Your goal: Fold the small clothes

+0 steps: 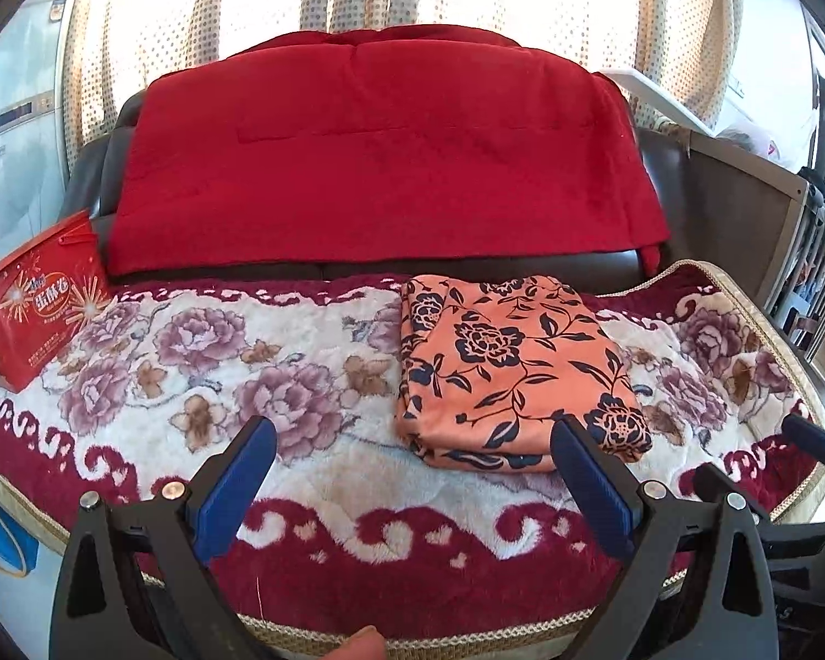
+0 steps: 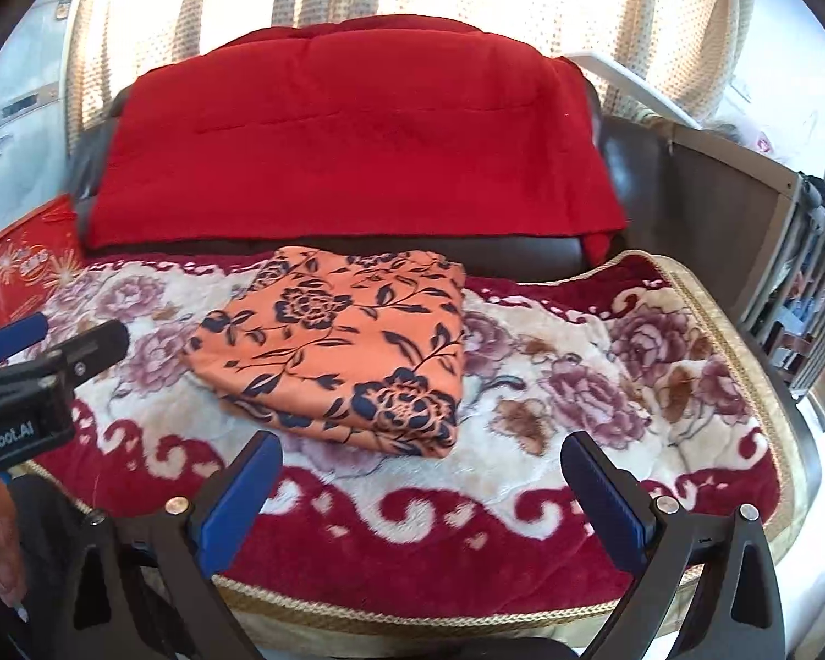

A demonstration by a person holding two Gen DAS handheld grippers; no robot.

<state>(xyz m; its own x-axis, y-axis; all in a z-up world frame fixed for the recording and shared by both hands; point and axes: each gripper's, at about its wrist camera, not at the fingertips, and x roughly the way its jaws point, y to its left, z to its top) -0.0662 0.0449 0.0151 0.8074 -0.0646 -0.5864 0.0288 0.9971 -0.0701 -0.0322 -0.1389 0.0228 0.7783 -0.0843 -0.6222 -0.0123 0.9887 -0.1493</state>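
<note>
just ahead of the left claw (image 1: 412, 459), past its right finger, lies the orange floral garment (image 1: 509, 368), already folded into a flat rectangle on the plush rose blanket (image 1: 203, 379) that covers the seat. both claws hang over the near edge of the blanket with their blue-padded fingers spread wide apart and nothing between them; neither touches the cloth.

the garment looks thin, soft and light, so it should sag and slide if lifted by a single layer. the near corner shows several stacked edges, which suggests pinching through the whole stack at a corner or along the folded edge, one claw at each end, rather than picking at the top layer. the pile of the blanket beneath may drag on it.

the left wrist view puts the garment off to the right of its claw and shows the red gift box (image 1: 33, 308) at far left in full, with the other claw's fingers at the right edge. the right wrist view sets the garment almost straight ahead of the right claw (image 2: 421, 465), slightly left, showing its right side edge clearly, and the left claw's body from the side. a red quilt (image 2: 352, 137) drapes the seat back beyond.
</note>
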